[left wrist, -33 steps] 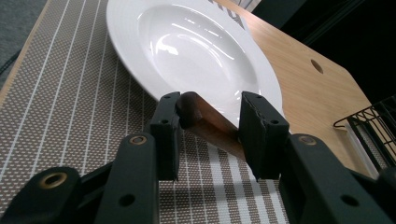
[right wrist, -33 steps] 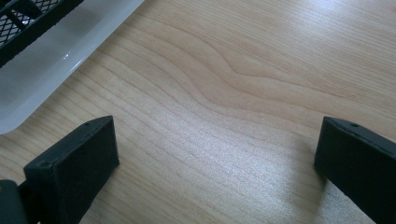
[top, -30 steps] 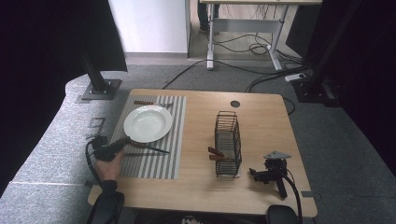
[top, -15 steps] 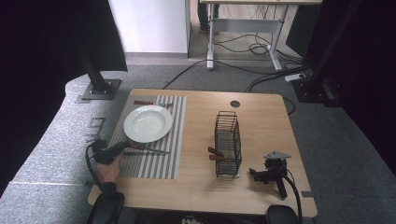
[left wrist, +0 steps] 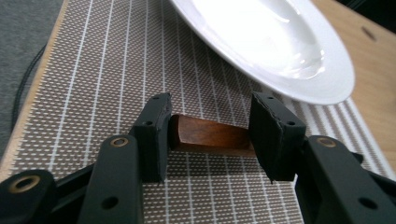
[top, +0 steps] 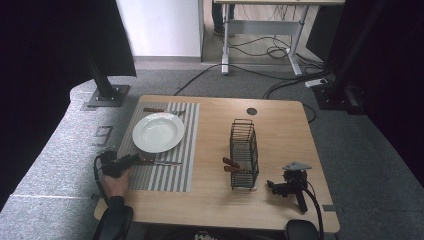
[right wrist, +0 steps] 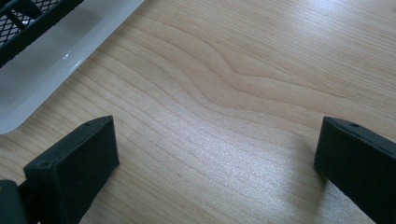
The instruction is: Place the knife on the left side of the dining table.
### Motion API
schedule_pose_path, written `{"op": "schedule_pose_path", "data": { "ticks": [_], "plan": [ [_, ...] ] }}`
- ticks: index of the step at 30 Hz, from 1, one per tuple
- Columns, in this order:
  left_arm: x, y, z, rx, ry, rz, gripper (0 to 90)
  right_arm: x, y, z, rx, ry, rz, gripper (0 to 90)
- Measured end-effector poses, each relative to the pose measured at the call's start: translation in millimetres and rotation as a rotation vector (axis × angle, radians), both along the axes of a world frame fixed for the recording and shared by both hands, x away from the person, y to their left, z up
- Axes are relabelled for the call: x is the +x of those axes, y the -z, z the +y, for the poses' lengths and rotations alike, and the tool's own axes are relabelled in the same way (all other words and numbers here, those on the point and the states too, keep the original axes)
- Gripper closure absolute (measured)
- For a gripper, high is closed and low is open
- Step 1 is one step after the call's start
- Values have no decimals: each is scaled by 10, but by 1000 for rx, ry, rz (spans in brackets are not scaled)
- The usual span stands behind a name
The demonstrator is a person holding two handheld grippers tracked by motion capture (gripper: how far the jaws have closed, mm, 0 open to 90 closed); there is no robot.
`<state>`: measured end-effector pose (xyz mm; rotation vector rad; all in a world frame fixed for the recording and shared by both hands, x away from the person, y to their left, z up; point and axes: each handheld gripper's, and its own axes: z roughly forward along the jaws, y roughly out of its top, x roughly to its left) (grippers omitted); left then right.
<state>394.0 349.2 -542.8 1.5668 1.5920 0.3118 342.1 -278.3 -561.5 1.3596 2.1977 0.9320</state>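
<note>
1. High view: a light wooden table [top: 280, 130] carries a grey striped placemat [top: 172, 170] on its left half. A round white plate [top: 158, 132] sits on the mat. Just in front of the plate lies a knife [top: 161, 162], its long axis running left to right across the mat, brown handle toward the left and thin metal blade pointing right toward the table's middle. The left gripper [top: 131, 159], held by the person's left hand [top: 116, 184], meets the handle end at the mat's left edge.
2. High view: a tall black wire basket [top: 244, 152] stands mid-table, with brown wooden handles [top: 230, 165] poking out of its left side. The right gripper [top: 272, 186] rests on the table just right of the basket's near end.
3. Left gripper view: the black jaws stand narrowly apart around the knife handle [left wrist: 210, 135], a smooth dark-brown wooden piece with a rounded end, lying crosswise on the woven mat. Whether the pads press it I cannot tell. The glossy plate rim [left wrist: 299, 88] lies just beyond.
4. Right gripper view: the right gripper [right wrist: 215, 149] has its jaws spread wide over bare, grained wood, holding nothing. A translucent white tray edge [right wrist: 60, 60] under black mesh fills the upper left corner.
</note>
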Motion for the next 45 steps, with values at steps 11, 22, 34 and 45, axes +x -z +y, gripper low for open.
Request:
{"op": "schedule_pose_path", "data": {
  "ticks": [11, 22, 34, 45],
  "plan": [
    [35, -11, -61, 157, 13, 16, 524, 0, 0, 0, 0, 0, 0, 0],
    [36, -28, -102, 252, 21, 3, 424, 0, 0, 0, 0, 0, 0, 0],
    [-79, -83, -302, 360, 146, -57, 34, 0, 0, 0, 0, 0, 0, 0],
    [-241, -32, -385, 412, 211, -12, 0, 0, 0, 0, 0, 0, 0, 0]
  ]
}}
